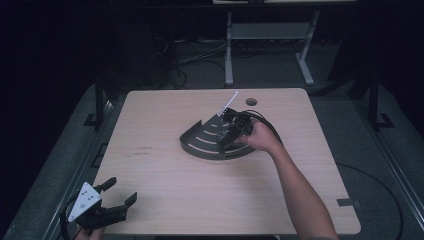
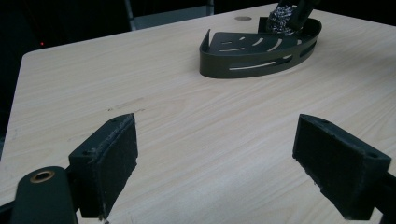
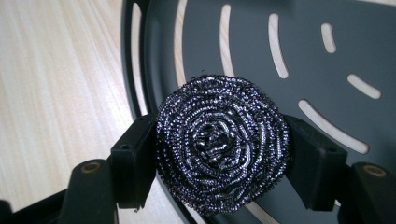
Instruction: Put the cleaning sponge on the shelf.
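holding the steel scourer (image 3: 222, 144) over the slotted tray (image 3: 299, 42) at frame centre, right tongs (image 3: 219, 154) seemingly mid-placement; left tongs (image 2: 215, 158) wide, idle at lower left.

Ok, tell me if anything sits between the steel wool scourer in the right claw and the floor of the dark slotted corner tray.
Nothing visible does. The right claw is shut on the round steel wool scourer, held over the slotted floor of the dark quarter-round metal tray, and the part of that floor in view is bare.
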`<state>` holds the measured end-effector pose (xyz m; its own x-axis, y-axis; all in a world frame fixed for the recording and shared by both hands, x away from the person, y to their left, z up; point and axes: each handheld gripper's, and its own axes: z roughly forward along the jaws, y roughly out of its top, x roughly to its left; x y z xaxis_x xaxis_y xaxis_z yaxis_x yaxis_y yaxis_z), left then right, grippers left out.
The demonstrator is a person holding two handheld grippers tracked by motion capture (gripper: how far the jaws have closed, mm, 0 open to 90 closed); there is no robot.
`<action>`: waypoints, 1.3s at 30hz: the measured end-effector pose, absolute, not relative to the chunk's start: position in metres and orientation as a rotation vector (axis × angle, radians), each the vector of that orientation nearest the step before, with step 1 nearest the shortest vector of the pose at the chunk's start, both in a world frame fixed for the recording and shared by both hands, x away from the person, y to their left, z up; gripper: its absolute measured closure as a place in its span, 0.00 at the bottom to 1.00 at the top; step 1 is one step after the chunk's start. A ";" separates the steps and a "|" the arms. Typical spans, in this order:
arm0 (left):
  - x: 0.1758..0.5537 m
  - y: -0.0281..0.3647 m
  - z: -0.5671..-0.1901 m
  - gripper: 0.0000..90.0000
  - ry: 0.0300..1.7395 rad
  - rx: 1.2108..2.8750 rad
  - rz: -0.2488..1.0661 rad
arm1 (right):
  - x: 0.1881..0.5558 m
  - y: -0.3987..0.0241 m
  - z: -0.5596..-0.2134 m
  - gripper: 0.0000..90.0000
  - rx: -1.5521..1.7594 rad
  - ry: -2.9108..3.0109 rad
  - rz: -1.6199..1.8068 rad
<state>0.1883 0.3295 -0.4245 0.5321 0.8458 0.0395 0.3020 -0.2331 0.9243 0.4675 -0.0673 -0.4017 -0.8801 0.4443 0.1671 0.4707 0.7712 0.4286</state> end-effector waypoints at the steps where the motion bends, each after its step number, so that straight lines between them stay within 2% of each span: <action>1: 0.188 0.329 -0.424 0.15 0.956 1.788 0.692 | 0.468 -0.067 -0.404 0.35 -0.757 -2.902 -0.724; 39: 0.191 0.328 -0.426 0.15 0.959 1.790 0.681 | 0.482 -0.063 -0.441 0.33 -0.940 -2.928 -0.700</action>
